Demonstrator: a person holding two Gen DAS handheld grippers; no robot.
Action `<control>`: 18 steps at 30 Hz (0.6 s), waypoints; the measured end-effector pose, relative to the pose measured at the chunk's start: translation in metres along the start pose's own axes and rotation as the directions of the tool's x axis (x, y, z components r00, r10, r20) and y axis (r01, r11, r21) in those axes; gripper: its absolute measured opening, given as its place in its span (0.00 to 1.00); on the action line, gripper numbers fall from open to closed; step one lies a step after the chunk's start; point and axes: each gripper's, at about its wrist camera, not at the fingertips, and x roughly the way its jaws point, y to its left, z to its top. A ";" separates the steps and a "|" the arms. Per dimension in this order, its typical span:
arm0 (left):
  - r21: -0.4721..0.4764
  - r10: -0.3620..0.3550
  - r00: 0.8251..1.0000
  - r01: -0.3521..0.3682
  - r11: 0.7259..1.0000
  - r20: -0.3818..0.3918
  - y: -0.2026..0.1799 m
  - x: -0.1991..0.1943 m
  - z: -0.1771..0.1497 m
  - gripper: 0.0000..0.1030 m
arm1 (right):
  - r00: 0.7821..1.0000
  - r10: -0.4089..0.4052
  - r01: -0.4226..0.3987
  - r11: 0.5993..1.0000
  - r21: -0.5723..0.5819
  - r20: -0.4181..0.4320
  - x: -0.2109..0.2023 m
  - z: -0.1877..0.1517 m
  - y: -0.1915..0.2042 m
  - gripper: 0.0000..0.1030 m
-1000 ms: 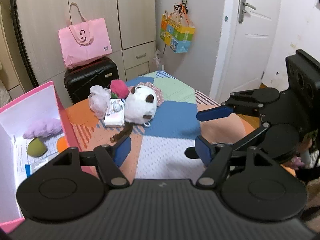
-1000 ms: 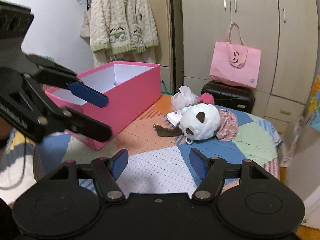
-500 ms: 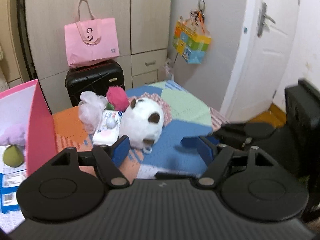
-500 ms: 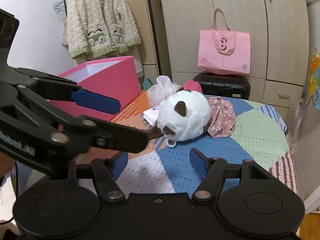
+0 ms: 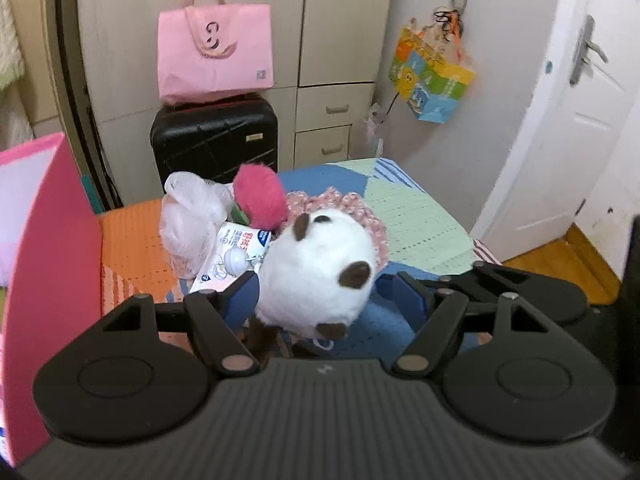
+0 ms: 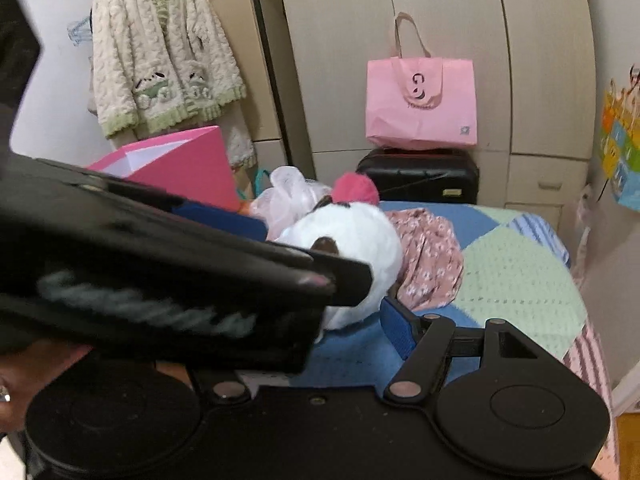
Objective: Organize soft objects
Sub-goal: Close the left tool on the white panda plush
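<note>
A white plush panda point(image 5: 316, 272) lies on the patchwork blanket point(image 5: 412, 224). My left gripper point(image 5: 326, 300) is open with its blue pads on either side of the panda, not closed on it. Behind the panda lie a pink fluffy ball point(image 5: 260, 198), a floral cloth point(image 5: 352, 208), a white plastic bag point(image 5: 192, 216) and a tissue pack point(image 5: 232, 256). In the right wrist view the panda point(image 6: 356, 232) sits ahead; my right gripper shows only its right blue pad point(image 6: 396, 328), the left gripper body point(image 6: 160, 264) hides the other.
The pink box point(image 5: 48, 264) stands open at the left of the bed, also in the right wrist view point(image 6: 180, 164). A black suitcase point(image 5: 214, 136) with a pink tote bag point(image 5: 214, 56) stands behind the bed. A white door point(image 5: 580, 120) is at the right.
My left gripper has moved forward until its fingers straddle the panda. The right gripper also moved closer, and the left gripper now crosses most of its view.
</note>
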 end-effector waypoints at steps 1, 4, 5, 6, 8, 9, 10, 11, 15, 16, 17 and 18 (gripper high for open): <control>-0.004 0.001 1.000 -0.001 1.000 0.005 0.002 0.002 0.000 0.71 | 1.000 -0.016 0.016 1.000 -0.011 0.001 0.002 0.000 0.000 0.71; -0.011 0.001 1.000 -0.001 1.000 0.001 0.005 0.011 -0.003 0.69 | 0.999 -0.050 0.050 0.998 -0.026 0.010 0.006 0.002 -0.001 0.72; -0.009 -0.002 1.000 0.002 1.000 -0.012 0.005 0.014 -0.004 0.69 | 0.999 -0.048 0.048 0.999 -0.021 0.011 0.007 0.003 -0.002 0.72; -0.008 -0.002 0.999 0.002 1.000 -0.032 0.004 0.019 -0.004 0.67 | 0.999 -0.042 0.042 0.999 -0.011 0.007 0.009 0.004 -0.004 0.72; -0.029 0.002 0.999 -0.004 1.000 -0.049 0.007 0.023 -0.005 0.63 | 1.000 -0.027 0.027 1.000 0.007 -0.011 0.012 0.007 -0.008 0.71; -0.031 -0.004 0.999 0.003 1.000 -0.050 0.009 0.023 -0.005 0.62 | 1.000 -0.016 0.016 1.000 0.011 -0.011 0.013 0.007 -0.008 0.71; -0.032 -0.009 0.999 0.008 0.999 -0.049 0.010 0.023 -0.005 0.61 | 1.000 -0.010 0.010 1.000 0.016 -0.004 0.012 0.007 -0.007 0.71; -0.033 -0.013 0.999 0.011 0.999 -0.050 0.011 0.022 -0.006 0.60 | 1.000 -0.007 0.007 1.000 0.021 0.001 0.013 0.006 -0.007 0.71; -0.031 -0.013 0.999 0.011 0.999 -0.052 0.012 0.022 -0.006 0.58 | 1.000 -0.008 0.008 1.000 0.020 0.001 0.017 0.005 -0.007 0.71; -0.032 -0.014 0.999 0.012 0.999 -0.052 0.012 0.022 -0.006 0.58 | 1.000 -0.011 0.011 1.000 0.017 0.004 0.017 0.004 -0.006 0.71; -0.033 -0.014 0.999 0.013 0.999 -0.052 0.012 0.021 -0.006 0.58 | 1.000 -0.010 0.010 1.000 0.015 0.008 0.018 0.004 -0.007 0.71; -0.034 -0.016 0.999 0.014 0.999 -0.052 0.012 0.021 -0.006 0.57 | 1.000 -0.006 0.006 1.000 0.013 0.014 0.017 0.003 -0.007 0.71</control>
